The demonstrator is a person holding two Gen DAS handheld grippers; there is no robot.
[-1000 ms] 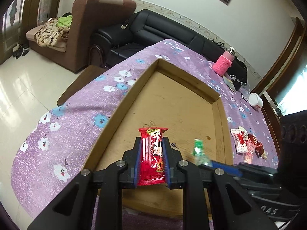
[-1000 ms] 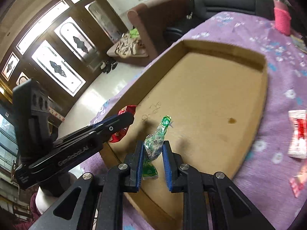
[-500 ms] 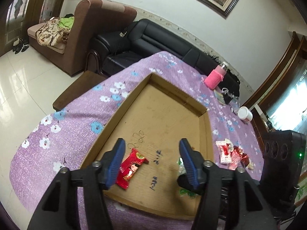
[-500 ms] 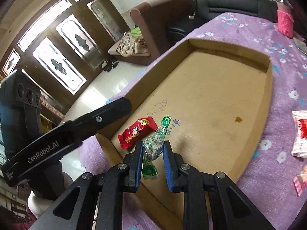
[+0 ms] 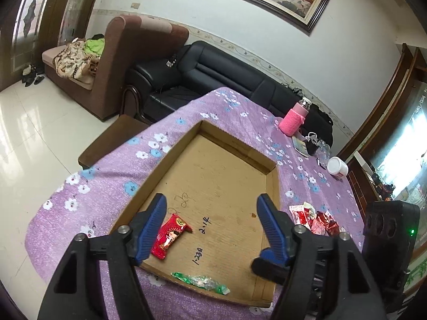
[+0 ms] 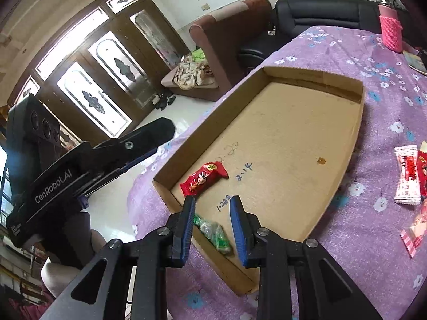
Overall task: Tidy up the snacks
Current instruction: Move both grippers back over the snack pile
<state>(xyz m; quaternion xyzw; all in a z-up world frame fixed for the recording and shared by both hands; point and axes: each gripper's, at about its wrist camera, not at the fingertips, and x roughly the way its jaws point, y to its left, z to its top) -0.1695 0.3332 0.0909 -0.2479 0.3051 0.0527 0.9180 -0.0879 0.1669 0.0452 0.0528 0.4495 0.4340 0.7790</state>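
Resting on the purple cloth, the cardboard tray (image 6: 357, 122) holds the red snack packet (image 6: 204, 178) near its front-left corner and the green candy wrapper (image 6: 213, 233) against its front wall. Loose snack packets (image 5: 312, 217) lie right of the tray. Left gripper (image 5: 213, 226) and right gripper (image 6: 212, 225) stand spread, empty. Packets likely light, crinkly, slippery; pinch mid-body.

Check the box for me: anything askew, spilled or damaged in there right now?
Nothing damaged or spilled. The red snack lies flat on the box floor, and the green snack lies along the near wall, both loose. A small brown stain marks the floor. More snacks sit outside on the cloth.
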